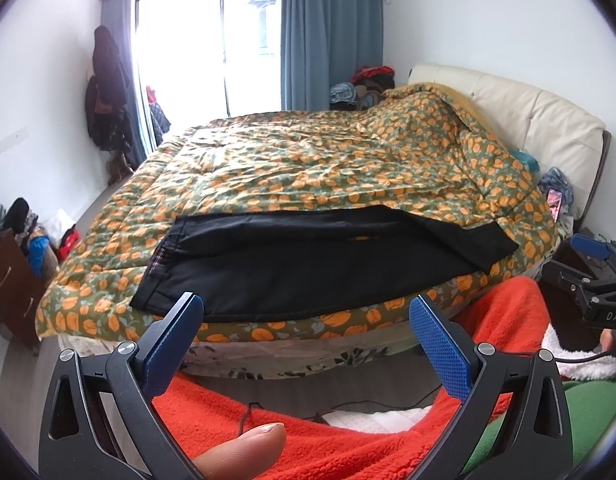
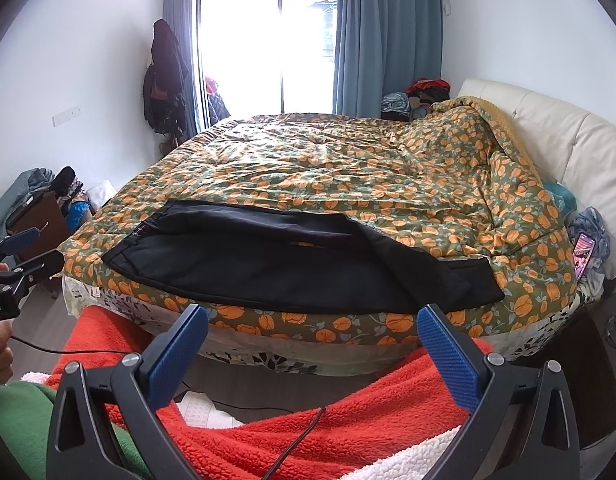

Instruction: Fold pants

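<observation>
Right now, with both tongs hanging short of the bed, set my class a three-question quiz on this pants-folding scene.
1. True or false: the black fabric pants lie on the orange-and-green floral quilt.
2. The waistband points toward: A the cream padded headboard; B the side away from that headboard.
3. Fill in: the left tongs and right tongs are both ____.

Key: 1 true; 2 B; 3 open.

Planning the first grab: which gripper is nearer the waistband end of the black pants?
Left. The left gripper hovers open near the waistband end of the black pants. The right gripper hovers open nearer the leg hems.
</observation>
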A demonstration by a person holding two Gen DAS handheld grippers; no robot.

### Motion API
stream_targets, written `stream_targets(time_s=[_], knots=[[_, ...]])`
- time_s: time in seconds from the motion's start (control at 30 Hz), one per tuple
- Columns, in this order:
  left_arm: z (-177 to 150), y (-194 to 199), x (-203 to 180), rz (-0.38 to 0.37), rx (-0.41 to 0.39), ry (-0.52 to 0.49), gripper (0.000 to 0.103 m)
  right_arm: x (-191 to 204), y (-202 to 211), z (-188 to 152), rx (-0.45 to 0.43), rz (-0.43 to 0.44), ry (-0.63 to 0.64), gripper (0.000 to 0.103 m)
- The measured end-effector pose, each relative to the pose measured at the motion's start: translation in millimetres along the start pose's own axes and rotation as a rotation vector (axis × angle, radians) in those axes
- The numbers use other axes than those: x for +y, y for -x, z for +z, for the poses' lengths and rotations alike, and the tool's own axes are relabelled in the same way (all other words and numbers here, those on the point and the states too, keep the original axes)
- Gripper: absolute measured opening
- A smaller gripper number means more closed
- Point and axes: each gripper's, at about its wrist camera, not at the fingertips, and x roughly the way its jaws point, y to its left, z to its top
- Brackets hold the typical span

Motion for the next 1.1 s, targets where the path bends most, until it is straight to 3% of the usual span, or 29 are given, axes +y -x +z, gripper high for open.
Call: stream_targets(time_s=[1.1], knots=[[-2.0, 1.9, -2.3, -0.002, 0.000, 0.006, 0.103, 1.2, -1.1, -2.5, -0.001, 0.025, -0.007, 0.103]])
